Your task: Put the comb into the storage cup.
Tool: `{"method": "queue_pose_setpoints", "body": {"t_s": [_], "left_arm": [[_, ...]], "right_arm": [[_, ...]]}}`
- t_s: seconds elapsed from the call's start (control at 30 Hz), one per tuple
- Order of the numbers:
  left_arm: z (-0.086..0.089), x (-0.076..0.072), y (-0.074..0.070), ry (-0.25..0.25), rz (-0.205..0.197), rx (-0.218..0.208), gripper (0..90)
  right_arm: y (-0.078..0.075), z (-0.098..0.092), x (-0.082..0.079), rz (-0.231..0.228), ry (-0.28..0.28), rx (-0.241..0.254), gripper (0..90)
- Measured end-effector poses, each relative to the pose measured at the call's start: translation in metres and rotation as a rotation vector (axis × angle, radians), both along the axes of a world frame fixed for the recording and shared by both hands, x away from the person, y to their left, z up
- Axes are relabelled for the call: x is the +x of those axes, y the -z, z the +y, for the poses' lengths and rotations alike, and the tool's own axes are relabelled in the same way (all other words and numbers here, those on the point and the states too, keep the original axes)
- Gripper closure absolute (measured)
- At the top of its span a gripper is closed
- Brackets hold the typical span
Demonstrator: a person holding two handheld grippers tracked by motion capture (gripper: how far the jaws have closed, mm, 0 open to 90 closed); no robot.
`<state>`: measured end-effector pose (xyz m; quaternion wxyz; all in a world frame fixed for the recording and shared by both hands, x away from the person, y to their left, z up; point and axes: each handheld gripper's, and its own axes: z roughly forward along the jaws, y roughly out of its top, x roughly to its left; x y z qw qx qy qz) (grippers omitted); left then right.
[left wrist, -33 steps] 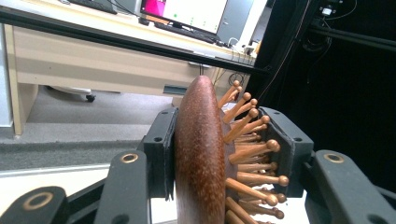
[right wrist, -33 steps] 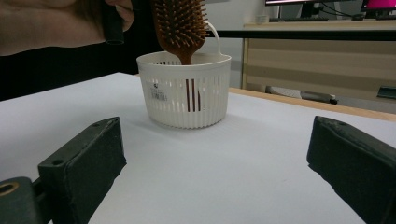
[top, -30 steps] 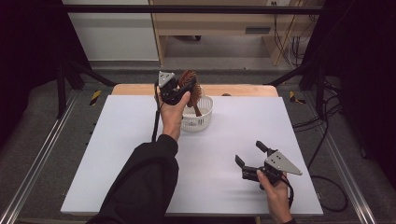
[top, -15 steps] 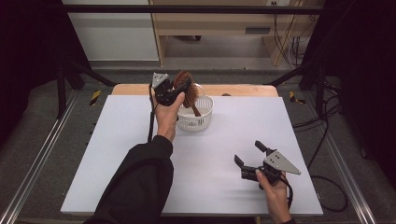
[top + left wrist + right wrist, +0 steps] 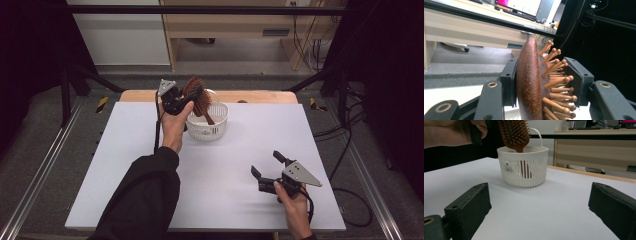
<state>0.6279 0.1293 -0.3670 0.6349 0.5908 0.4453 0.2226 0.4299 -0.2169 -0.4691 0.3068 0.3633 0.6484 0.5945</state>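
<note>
- Fingers (image 5: 510,82) of the left gripper (image 5: 186,100) clamp the oval head of a wooden hairbrush (image 5: 196,91): one pad lies on its smooth brown back, the other against the tips of its round-ended wooden bristles (image 5: 556,75).
- Hairbrush, right gripper view (image 5: 514,132): head raised above the rim of a white slatted basket (image 5: 524,167), handle pointing down inside it and visible through the slats.
- Basket, high view (image 5: 207,122): stands at the far middle of the white table (image 5: 125,165), just beside the left hand (image 5: 172,127).
- Right gripper (image 5: 267,167): held low over the near right part of the table, well apart from the basket and pointing toward it.
- Fingers of the right gripper (image 5: 471,205): spread wide apart, nothing between them but bare table.
- Background: a pale wooden desk stands beyond the table's far edge.
</note>
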Motion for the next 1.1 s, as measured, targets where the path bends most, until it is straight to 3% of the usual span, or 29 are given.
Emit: {"method": "queue_pose_setpoints", "body": {"t_s": [1.1], "left_arm": [[0.031, 0.005, 0.017, -0.003, 0.041, -0.067, 46.7]], "right_arm": [[0.001, 0.001, 0.001, 0.001, 0.002, -0.006, 4.2]]}}
